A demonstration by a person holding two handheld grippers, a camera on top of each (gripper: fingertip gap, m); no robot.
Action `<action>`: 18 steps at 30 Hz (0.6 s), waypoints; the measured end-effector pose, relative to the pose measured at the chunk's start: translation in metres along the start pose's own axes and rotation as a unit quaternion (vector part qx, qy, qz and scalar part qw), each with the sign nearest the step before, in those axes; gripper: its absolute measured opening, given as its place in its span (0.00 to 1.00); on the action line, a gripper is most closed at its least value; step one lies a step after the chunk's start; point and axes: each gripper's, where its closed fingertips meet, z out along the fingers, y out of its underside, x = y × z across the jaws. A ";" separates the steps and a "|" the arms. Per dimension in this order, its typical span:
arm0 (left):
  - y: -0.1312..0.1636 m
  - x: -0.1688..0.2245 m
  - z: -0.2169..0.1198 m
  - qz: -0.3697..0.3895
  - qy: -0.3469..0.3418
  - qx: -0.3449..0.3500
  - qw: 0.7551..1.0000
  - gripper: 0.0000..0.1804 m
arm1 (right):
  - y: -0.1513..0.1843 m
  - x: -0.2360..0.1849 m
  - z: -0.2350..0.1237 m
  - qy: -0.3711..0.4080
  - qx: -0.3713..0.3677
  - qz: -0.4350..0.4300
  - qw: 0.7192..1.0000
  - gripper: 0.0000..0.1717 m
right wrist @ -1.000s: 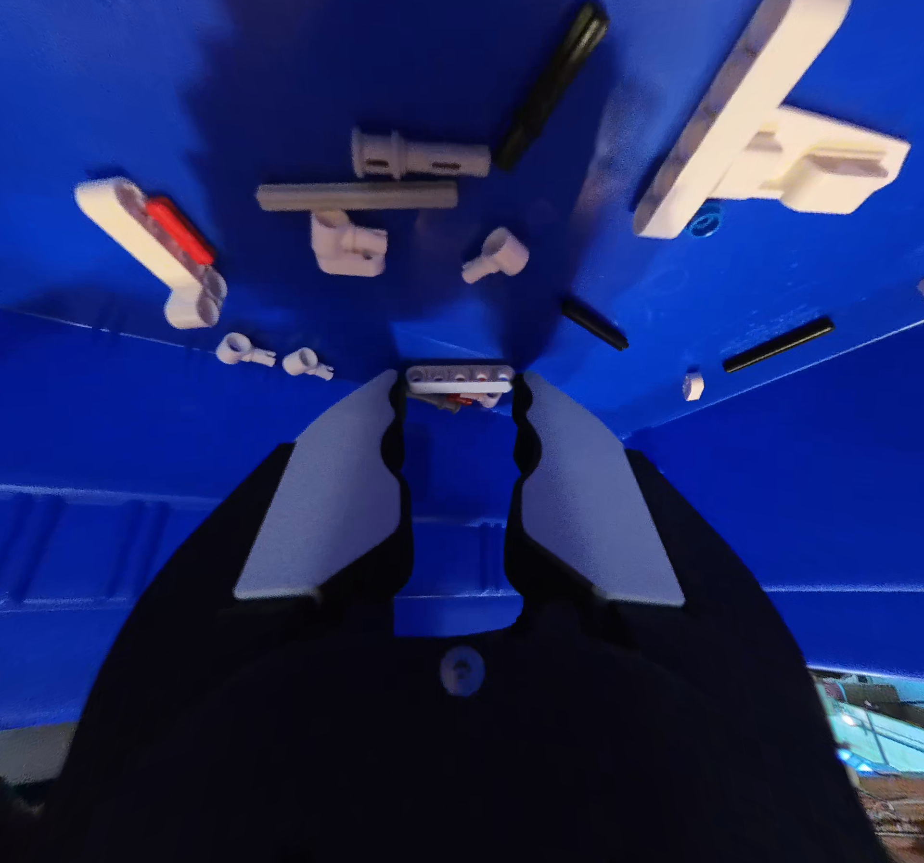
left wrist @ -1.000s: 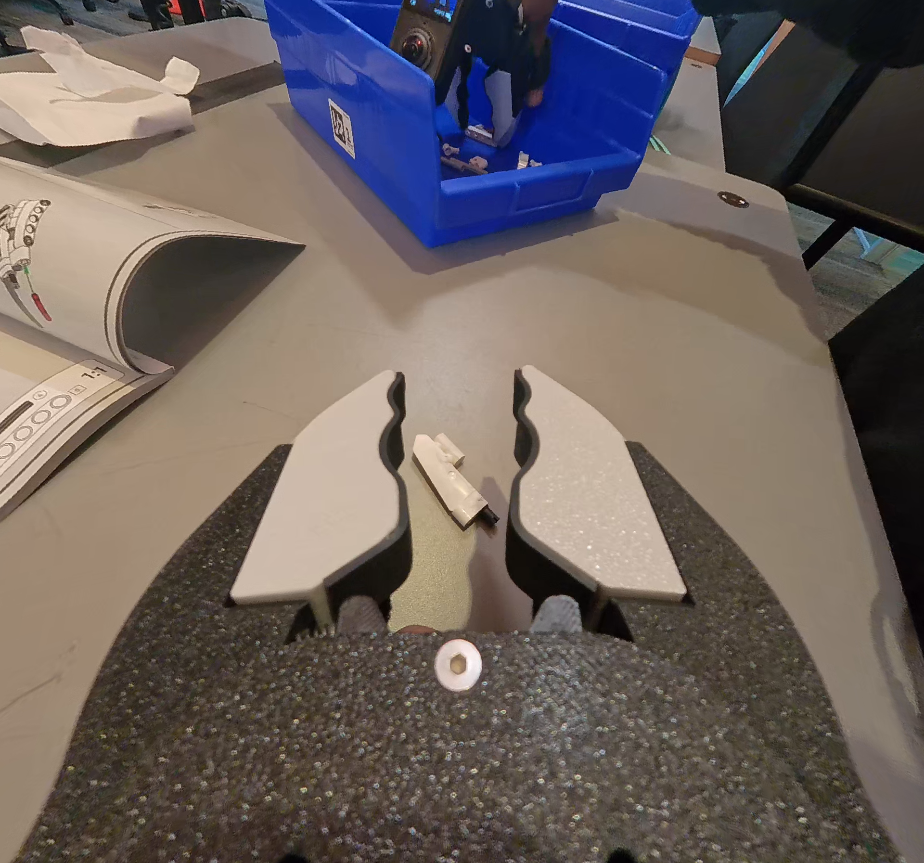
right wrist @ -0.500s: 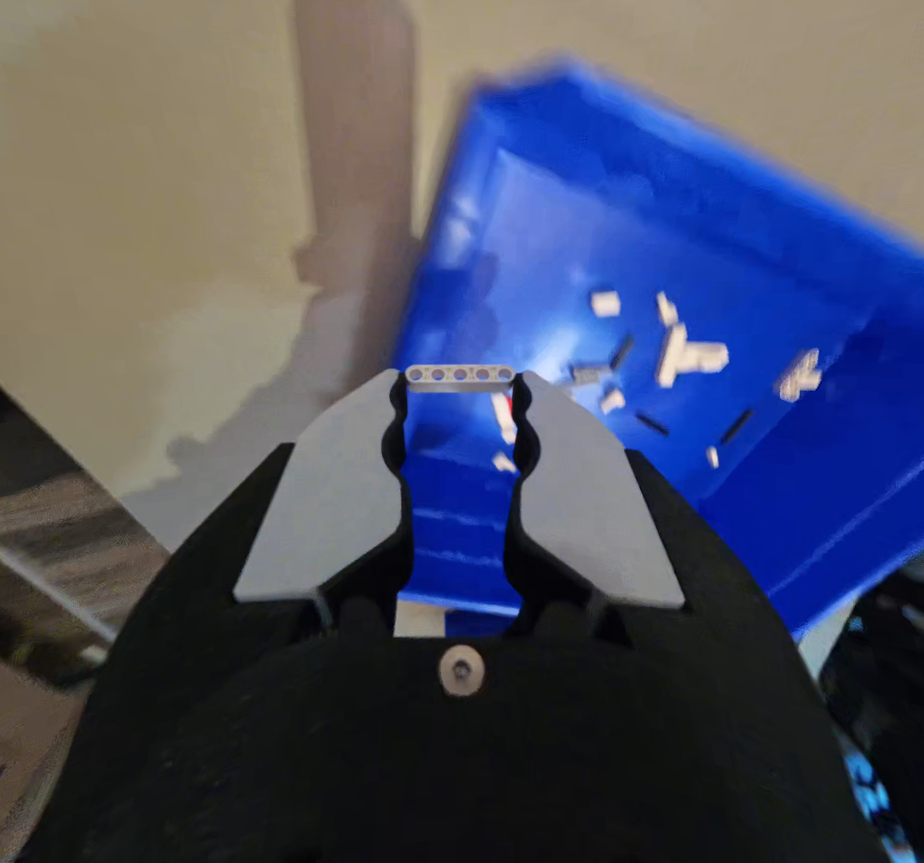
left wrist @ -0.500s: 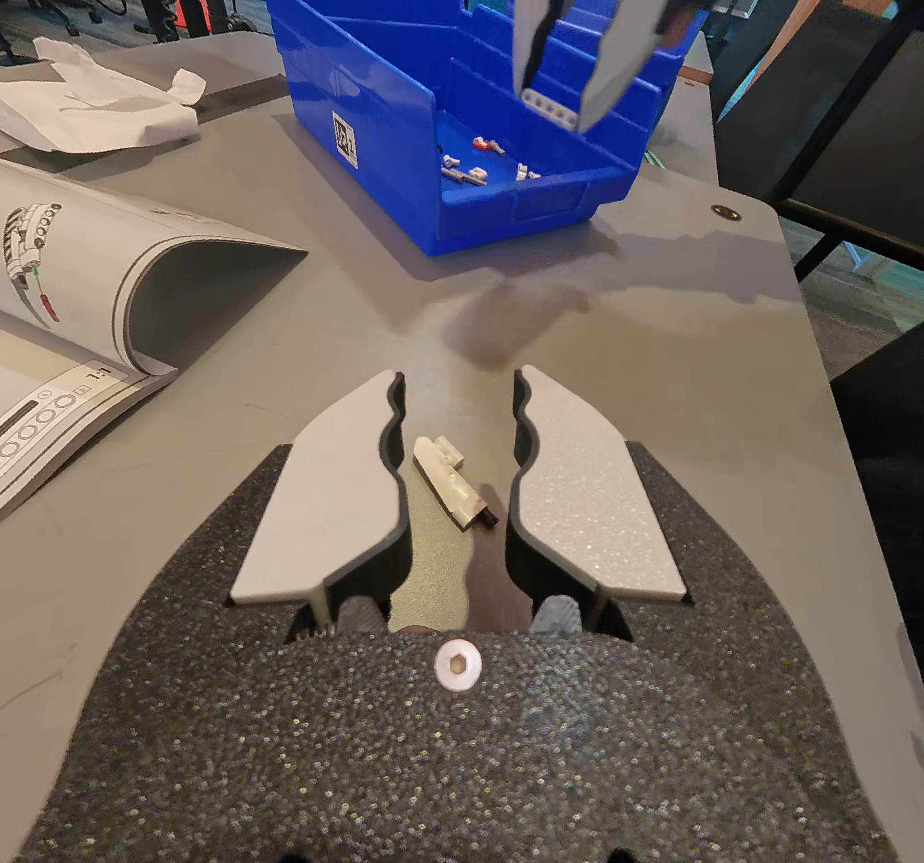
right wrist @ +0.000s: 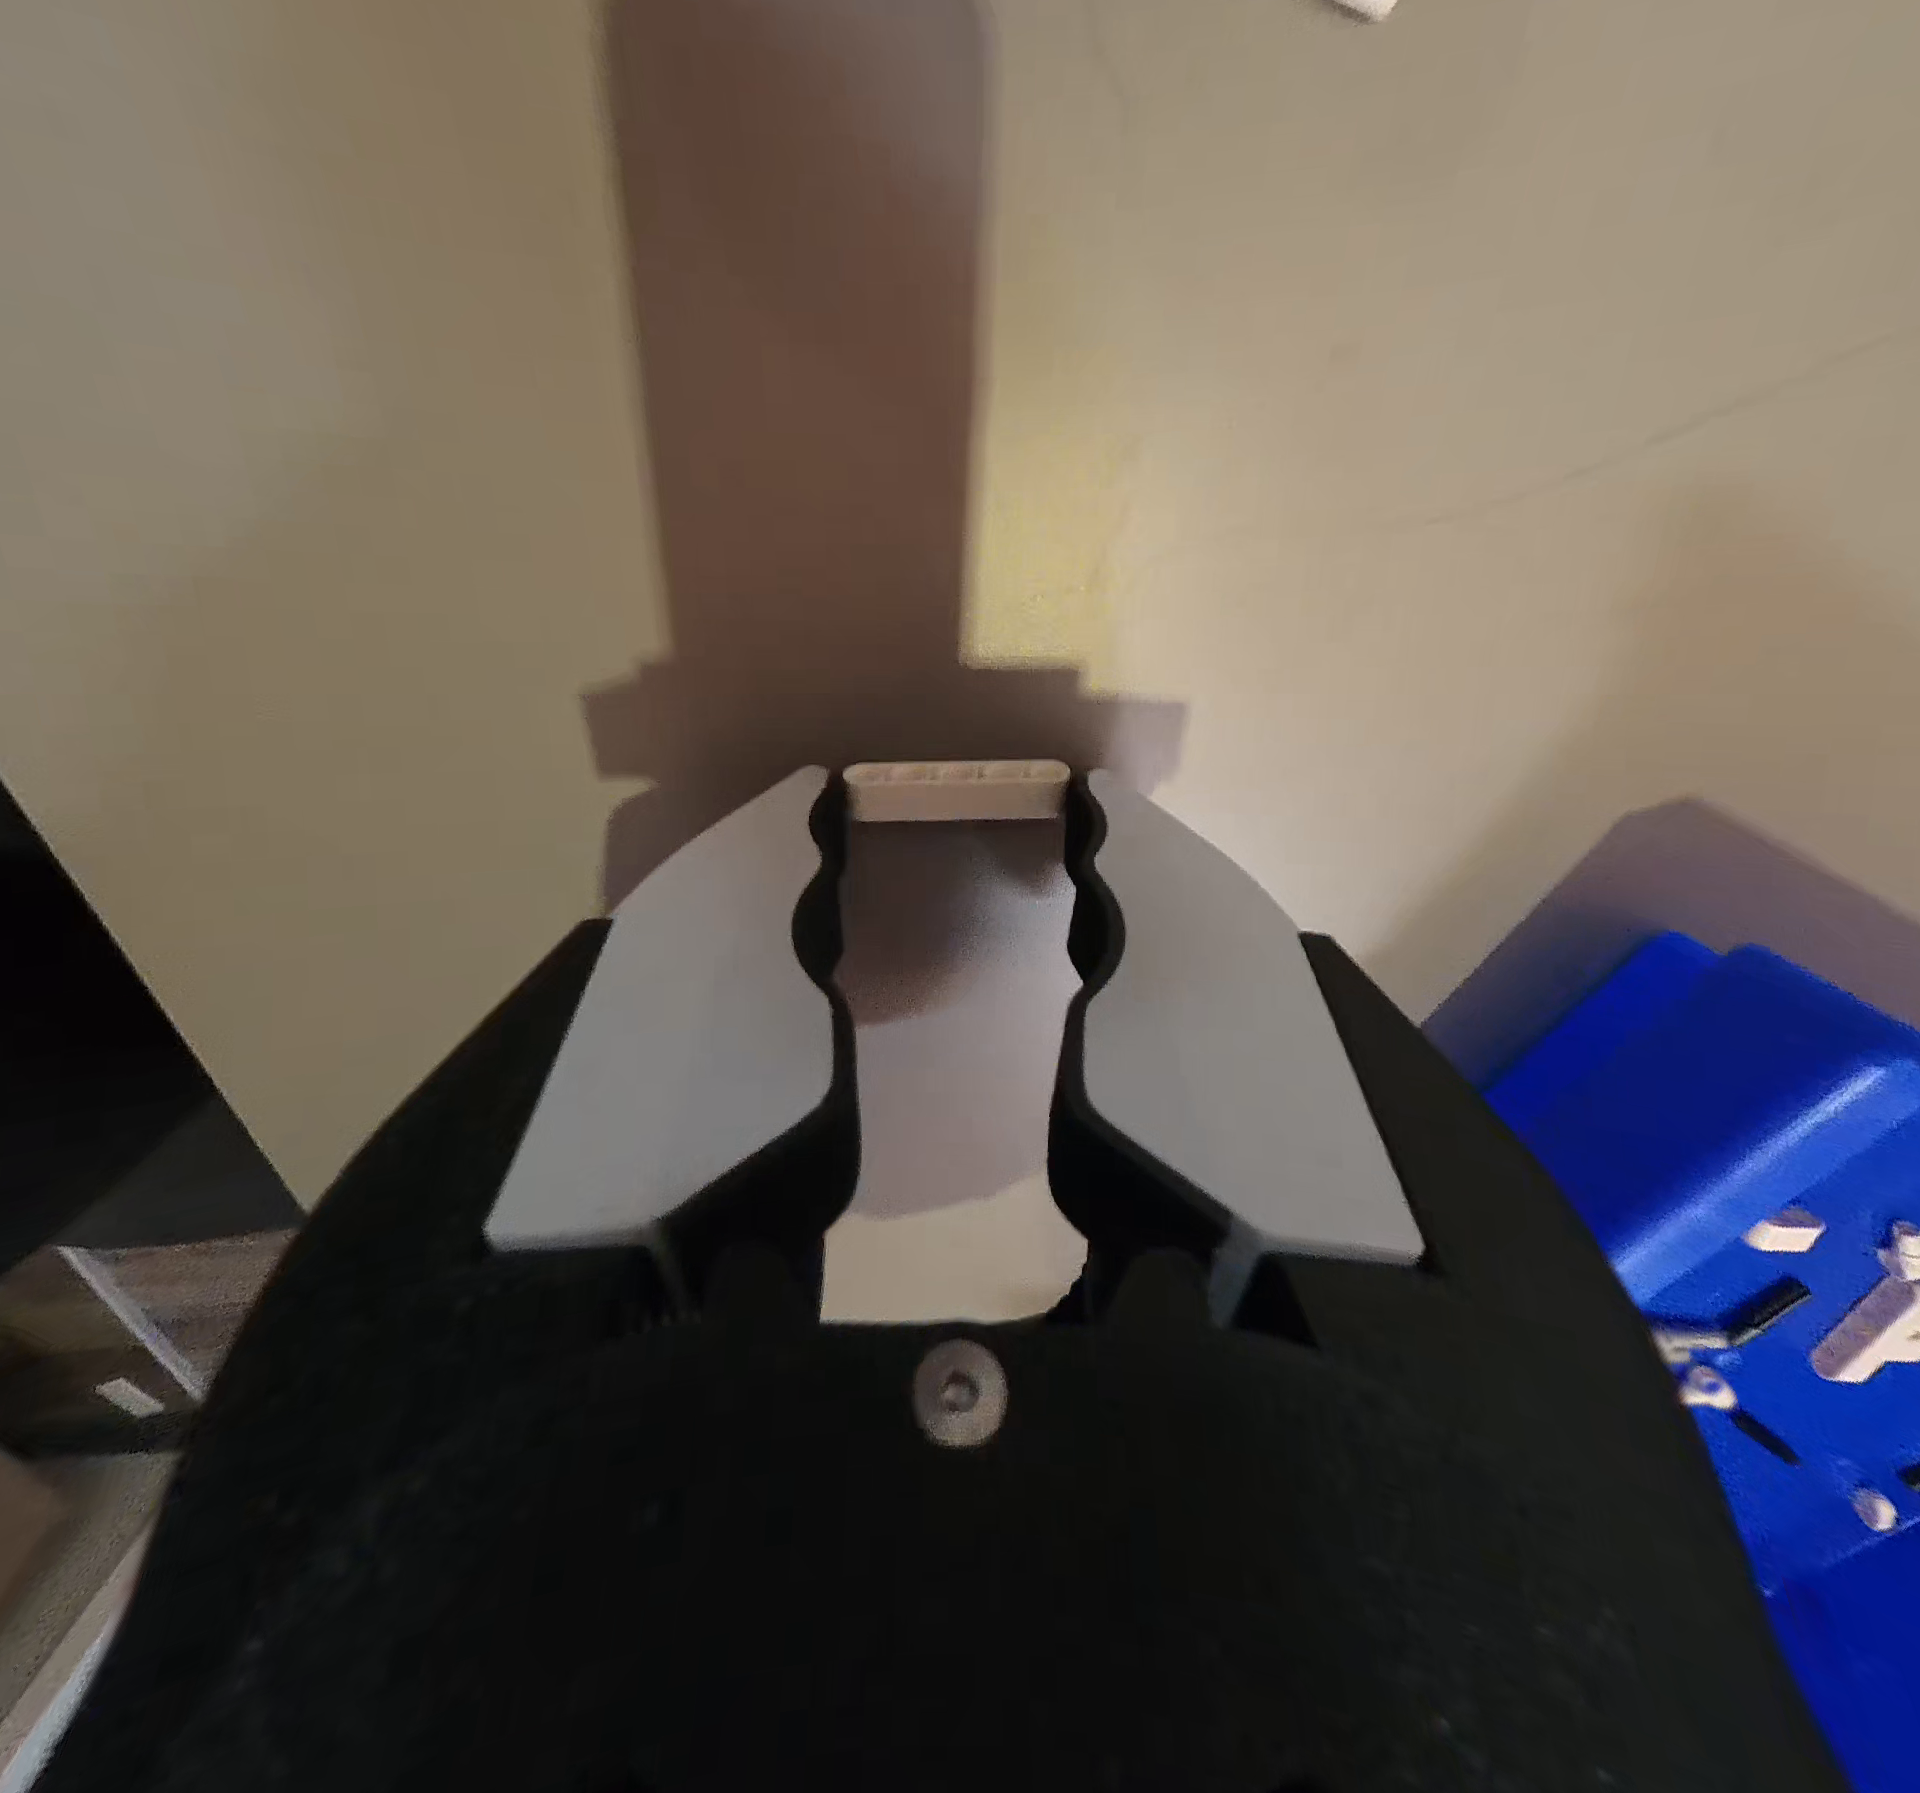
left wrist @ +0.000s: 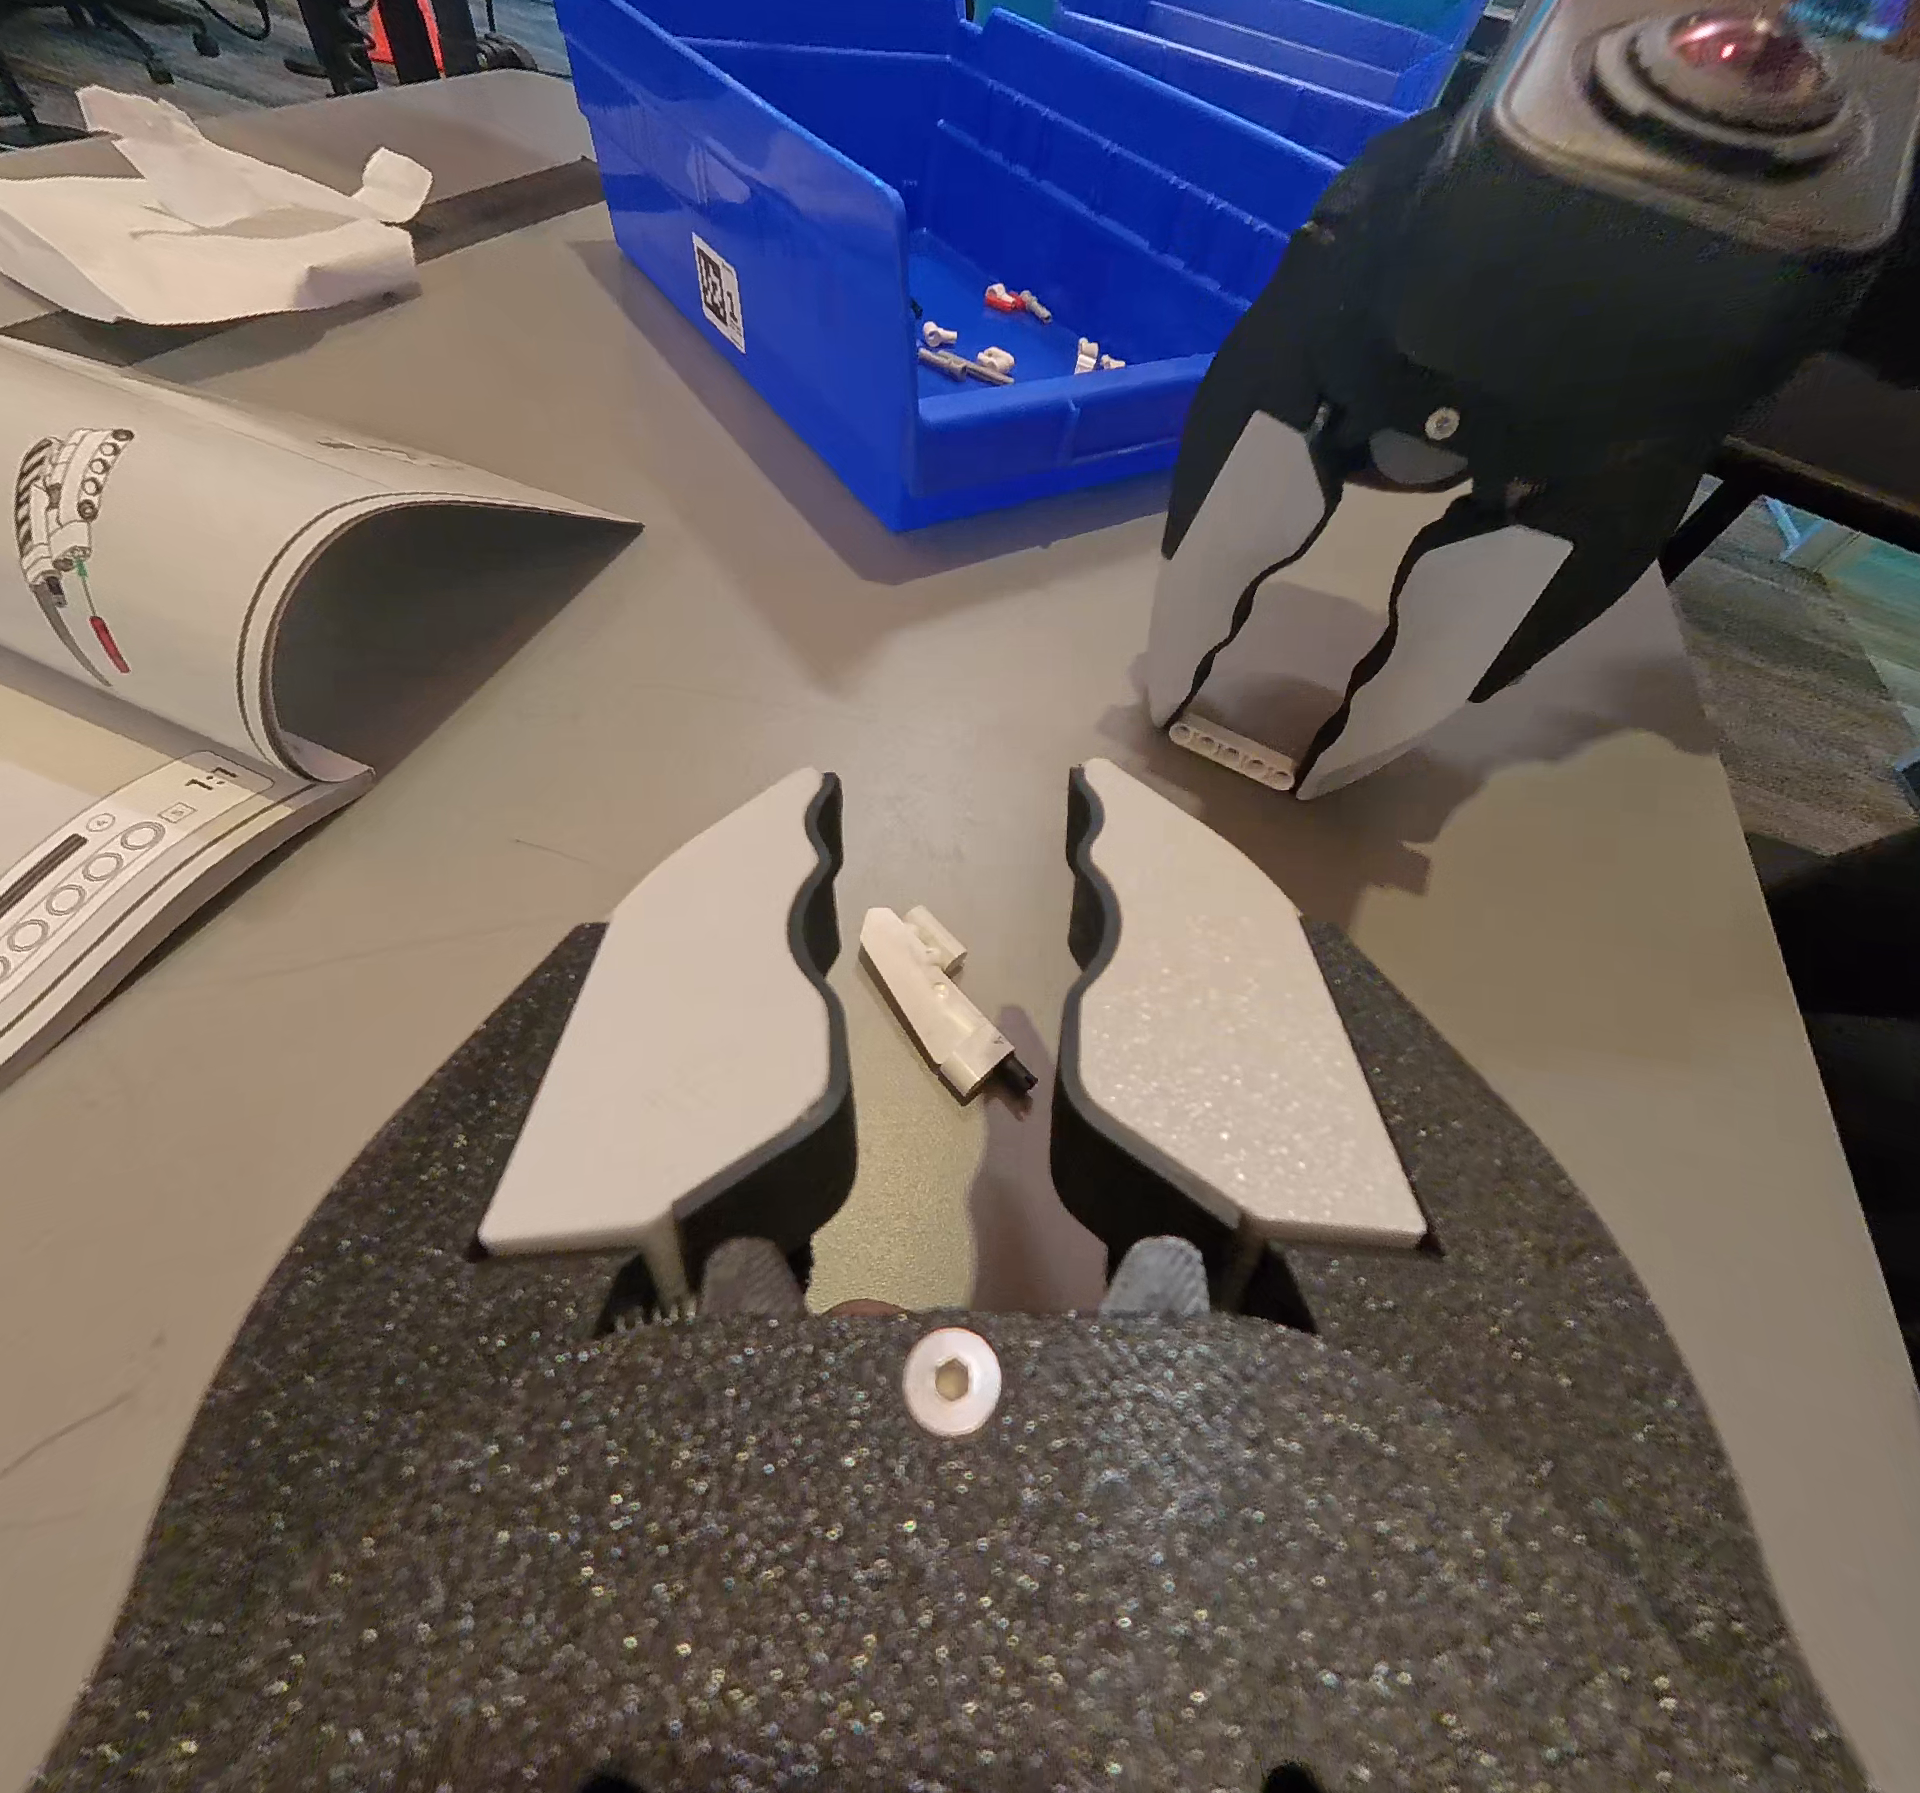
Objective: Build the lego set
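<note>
— Where does the white beam with the row of holes (left wrist: pixel 1233 755) sit?

— Crosswise at the very tips of the right gripper (left wrist: pixel 1236 756). Both pads press on its two ends, so the jaws stand only a beam's length apart. The tips point down at the grey table (left wrist: pixel 727 663), and the beam is at or just above its surface; which of the two cannot be told. The right wrist view shows the same beam (right wrist: pixel 954 789) bridging the fingertips, over the gripper's own shadow.

— And the left gripper (left wrist: pixel 951 813)?

— Its jaws are partly open and hold nothing. A small white assembly with a black pin end (left wrist: pixel 940 1005) lies flat on the table between the two fingers, slantwise, touching neither pad. The right gripper's tips stand near it, ahead and to the right.

— How many of each thing?

— Two grippers, one beam, one small assembly. Two blue bins: the nearer bin (left wrist: pixel 790 216) behind both grippers, and a second bin (left wrist: pixel 1247 8) farther back. On the nearer bin's floor lies a scatter of small parts (left wrist: pixel 997 341), mostly pale grey, one red, too small to count surely. One open instruction booklet (left wrist: pixel 208 621) lies to the left, its page curled over, and one crumpled white paper (left wrist: pixel 208 226) beyond it.
</note>
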 end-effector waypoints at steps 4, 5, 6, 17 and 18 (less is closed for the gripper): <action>0.000 0.000 0.000 -0.002 0.001 0.000 1.000 0.23 | 0.004 0.001 -0.008 0.009 0.027 0.022 0.999 0.25; 0.000 0.000 0.000 -0.003 0.001 -0.001 1.000 0.23 | 0.005 0.001 -0.017 0.004 0.043 0.032 0.999 0.26; 0.000 -0.001 0.000 -0.005 0.001 -0.001 1.000 0.23 | 0.007 0.003 -0.029 0.001 0.060 0.042 0.997 0.26; 0.002 -0.003 0.003 -0.012 -0.002 -0.011 1.000 0.23 | 0.122 0.161 -0.083 0.136 0.019 0.112 0.984 0.21; 0.002 -0.003 0.002 -0.014 -0.003 -0.010 1.000 0.23 | 0.136 0.173 -0.074 0.137 -0.010 0.118 0.983 0.21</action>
